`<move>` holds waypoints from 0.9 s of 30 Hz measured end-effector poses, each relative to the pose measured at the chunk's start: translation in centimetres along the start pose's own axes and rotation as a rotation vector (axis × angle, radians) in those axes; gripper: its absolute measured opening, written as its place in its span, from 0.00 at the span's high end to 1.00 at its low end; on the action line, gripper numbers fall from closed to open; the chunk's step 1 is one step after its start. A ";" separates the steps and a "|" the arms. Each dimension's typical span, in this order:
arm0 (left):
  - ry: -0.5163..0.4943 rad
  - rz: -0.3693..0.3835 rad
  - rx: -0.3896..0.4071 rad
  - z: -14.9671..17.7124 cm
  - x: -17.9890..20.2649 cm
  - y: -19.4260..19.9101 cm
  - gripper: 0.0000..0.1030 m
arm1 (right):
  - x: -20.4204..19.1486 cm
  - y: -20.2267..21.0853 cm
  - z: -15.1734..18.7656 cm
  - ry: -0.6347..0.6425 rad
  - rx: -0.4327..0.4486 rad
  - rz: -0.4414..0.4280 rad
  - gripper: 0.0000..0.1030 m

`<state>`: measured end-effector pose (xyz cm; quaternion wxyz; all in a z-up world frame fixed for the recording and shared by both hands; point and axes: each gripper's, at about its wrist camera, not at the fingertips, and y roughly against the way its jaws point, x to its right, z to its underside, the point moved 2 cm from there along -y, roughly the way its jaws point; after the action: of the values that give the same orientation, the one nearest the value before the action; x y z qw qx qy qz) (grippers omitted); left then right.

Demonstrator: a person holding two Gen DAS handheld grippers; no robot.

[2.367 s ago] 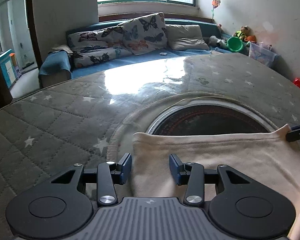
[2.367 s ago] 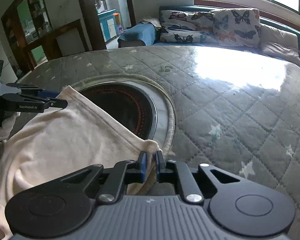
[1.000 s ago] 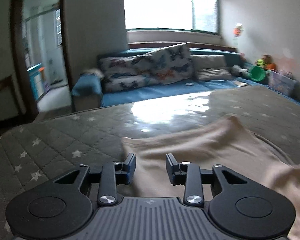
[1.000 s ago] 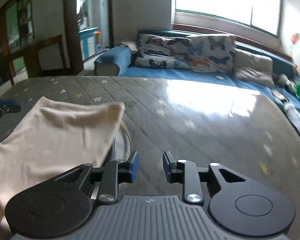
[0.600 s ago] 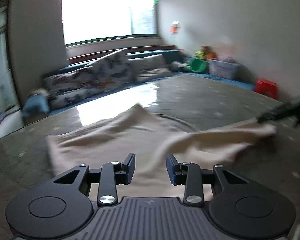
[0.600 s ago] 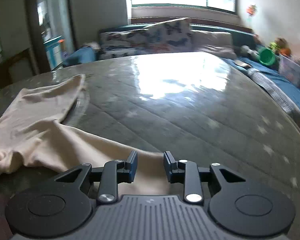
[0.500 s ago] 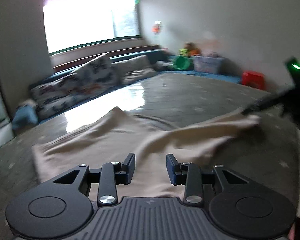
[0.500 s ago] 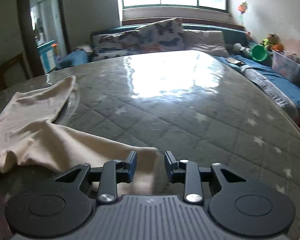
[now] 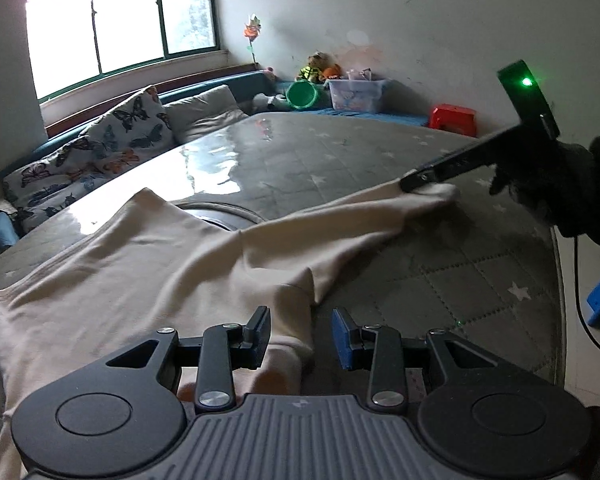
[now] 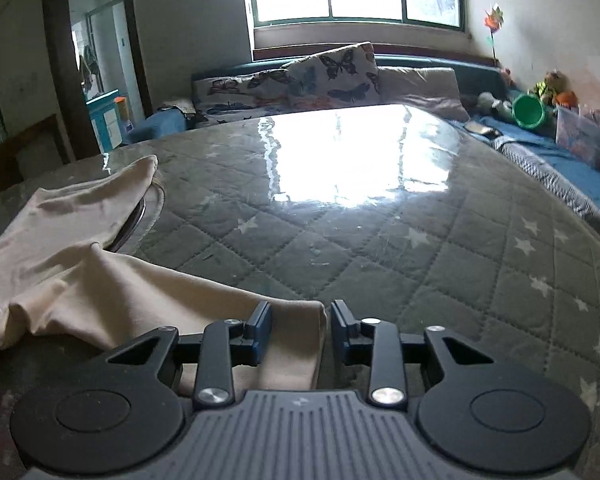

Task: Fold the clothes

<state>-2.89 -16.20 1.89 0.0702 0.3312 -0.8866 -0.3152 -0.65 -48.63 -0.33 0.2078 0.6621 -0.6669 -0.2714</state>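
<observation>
now the beige garment (image 9: 148,280) is seen spread wider across the quilted table (image 10: 380,248) than a second ago, one sleeve drawn out to the right. bare quilt is left open beyond that sleeve, up to the table's rim. the left gripper (image 9: 301,338) is held apart over the hem, unclamped; the right gripper (image 10: 300,330) has just been closing, the sleeve end lying between its pads, not pinched.

Right tongs (image 10: 300,330), just closing, straddle beige garment's (image 10: 100,292) sleeve end
</observation>
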 end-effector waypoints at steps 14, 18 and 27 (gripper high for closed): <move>-0.041 0.059 -0.027 1.2 0.3 -0.3 0.63 | -1.7 -5.1 -7.2 0.221 0.031 0.140 0.89; -0.062 0.079 -0.023 1.4 0.5 -0.2 0.59 | -2.5 -8.7 -8.0 0.273 -0.004 0.180 0.87; -0.091 0.082 0.005 0.8 0.4 0.2 0.57 | -1.3 -7.5 -7.9 0.183 0.038 0.161 0.80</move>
<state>-3.59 -15.94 1.34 0.0421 0.2799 -0.9025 -0.3246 10.22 -47.89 1.07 0.2764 0.6322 -0.7012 -0.1797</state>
